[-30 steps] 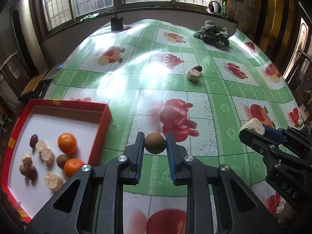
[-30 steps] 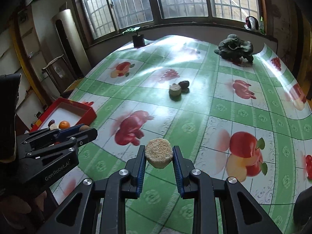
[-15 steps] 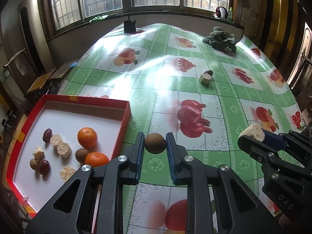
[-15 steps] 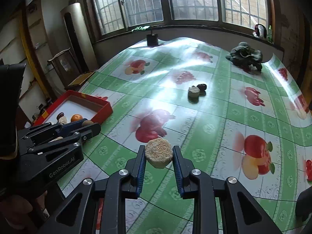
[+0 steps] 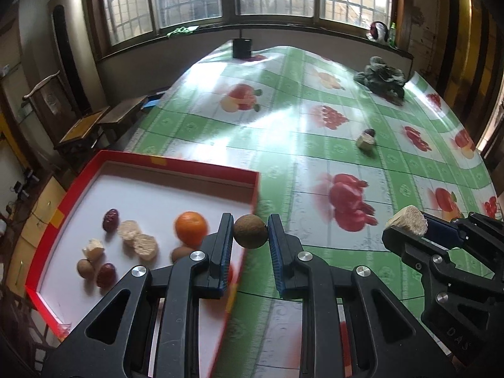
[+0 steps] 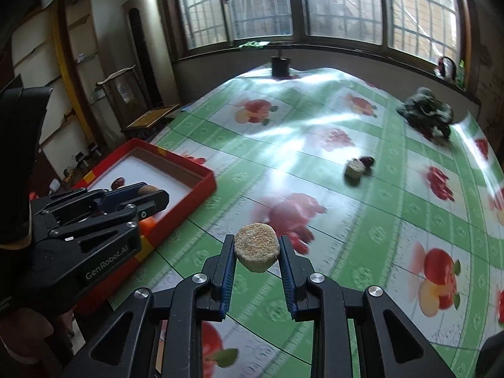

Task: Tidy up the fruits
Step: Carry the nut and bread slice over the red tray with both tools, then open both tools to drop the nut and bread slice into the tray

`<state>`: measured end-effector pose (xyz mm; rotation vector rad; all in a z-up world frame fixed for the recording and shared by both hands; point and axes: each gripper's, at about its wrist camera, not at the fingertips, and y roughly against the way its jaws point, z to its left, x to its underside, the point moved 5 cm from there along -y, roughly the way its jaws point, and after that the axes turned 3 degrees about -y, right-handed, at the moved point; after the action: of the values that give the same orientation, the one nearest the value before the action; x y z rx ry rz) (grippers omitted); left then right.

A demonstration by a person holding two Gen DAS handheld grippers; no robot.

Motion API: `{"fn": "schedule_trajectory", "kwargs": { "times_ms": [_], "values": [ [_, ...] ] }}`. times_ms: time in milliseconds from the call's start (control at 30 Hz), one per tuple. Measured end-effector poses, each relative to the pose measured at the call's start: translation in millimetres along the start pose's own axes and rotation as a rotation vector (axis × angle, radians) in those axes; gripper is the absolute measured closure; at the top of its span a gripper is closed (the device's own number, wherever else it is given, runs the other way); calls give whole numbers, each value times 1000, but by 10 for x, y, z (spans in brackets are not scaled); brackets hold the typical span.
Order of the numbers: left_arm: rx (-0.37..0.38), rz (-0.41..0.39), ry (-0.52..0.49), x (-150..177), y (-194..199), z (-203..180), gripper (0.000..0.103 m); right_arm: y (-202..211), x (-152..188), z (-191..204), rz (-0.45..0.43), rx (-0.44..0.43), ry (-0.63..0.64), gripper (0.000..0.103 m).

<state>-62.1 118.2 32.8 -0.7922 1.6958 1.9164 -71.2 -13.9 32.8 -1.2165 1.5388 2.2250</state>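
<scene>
My left gripper (image 5: pixel 250 231) is shut on a small round brown fruit (image 5: pixel 250 231), held above the right wall of the red tray (image 5: pixel 189 165). Inside the tray lie an orange (image 5: pixel 191 228), dark red dates (image 5: pixel 111 219), pale beige chunks (image 5: pixel 138 239) and small brown fruits (image 5: pixel 85 267). My right gripper (image 6: pixel 256 252) is shut on a pale beige round chunk (image 6: pixel 256 250), over the green tablecloth to the right of the tray (image 6: pixel 176 165). It also shows at the right of the left wrist view, as does its chunk (image 5: pixel 408 223). Farther back lie one more pale chunk (image 6: pixel 354 168) and a dark date (image 6: pixel 367 160).
The table wears a green checked cloth printed with fruit (image 5: pixel 315 145). A dark crumpled cloth (image 5: pixel 382 77) lies at the far right, a black pot (image 5: pixel 242 47) at the far edge under the windows. Wooden chairs (image 5: pixel 94 126) stand left of the table.
Both grippers have moved left toward the red tray with their fruit still held. The tray now looks larger and sits under the left gripper's fingers.
</scene>
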Motion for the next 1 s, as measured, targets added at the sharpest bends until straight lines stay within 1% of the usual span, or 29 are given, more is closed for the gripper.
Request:
{"fn": "schedule_trajectory", "kwargs": {
  "times_ms": [233,633,800,1000],
  "values": [
    [-48,0,47,32,20,365,82,-153,-136,383,8,-52,71,77],
    [-130,27,141,216,-20,1000,82,-488,-270,1038,51,-146,183,77],
    [-150,52,183,305,-82,1244,82,-591,-199,1312,87,-195,232,77],
    [-147,69,204,338,-162,1353,82,-771,-35,1576,154,-240,285,77]
  ]
}}
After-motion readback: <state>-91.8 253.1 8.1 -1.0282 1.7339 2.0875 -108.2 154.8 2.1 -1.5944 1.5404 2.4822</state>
